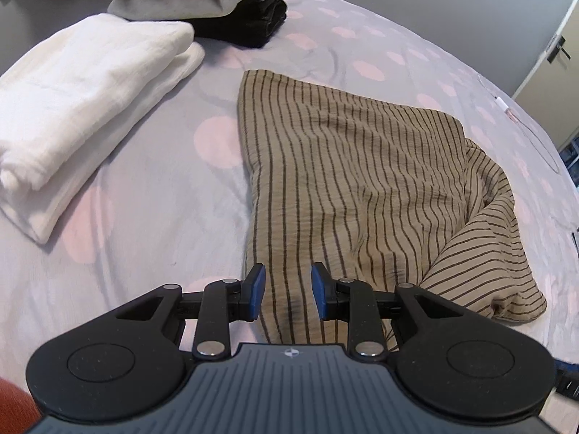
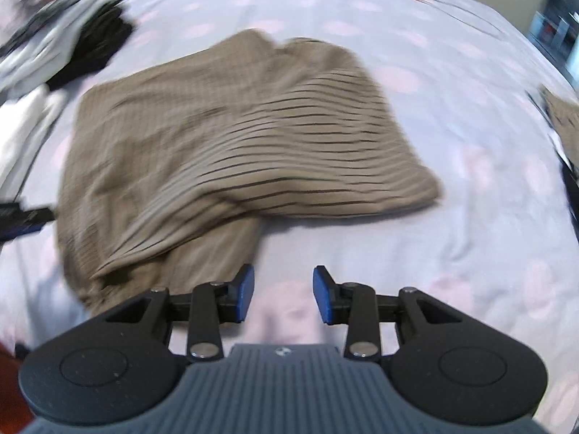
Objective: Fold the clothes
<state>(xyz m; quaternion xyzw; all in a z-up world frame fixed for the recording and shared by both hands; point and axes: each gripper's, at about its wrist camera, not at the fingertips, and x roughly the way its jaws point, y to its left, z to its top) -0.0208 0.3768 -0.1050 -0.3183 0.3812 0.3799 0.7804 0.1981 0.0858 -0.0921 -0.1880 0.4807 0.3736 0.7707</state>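
- Tan crinkled striped garment lies on the bed, mid-fold: one flap is doubled over its right side, and the near end runs under the left gripper.
- Left gripper: jaws released, nothing between them, poised over the near edge of the cloth w/ blue pads either side of a stripe run.
- Right gripper: jaws also released and holding nothing, over bare bedsheet just beside the garment's near right edge. Right wrist view is motion-blurred, so how close it sits to the hem is only probable.
- Done pieces: folded white cloth to the left, and a stack of grey and black folded items at the back. Well apart from the work.
- Step in hand, as I judge it: take both near corners and bring them over for the next fold.
- To do it well:
  - Drop the left pads onto the hem itself, not mid-panel; the fabric looks thin and crinkly, so a shallow pinch may slip.
  - Bring the right gripper in over the bunched flap and catch all its layers, else the under-layer drags.
  - Lift both ends level, keep the cloth taut btwn grippers, lay it along the stripes so edges line up.
  - Smooth the lumpy right side first if poss.
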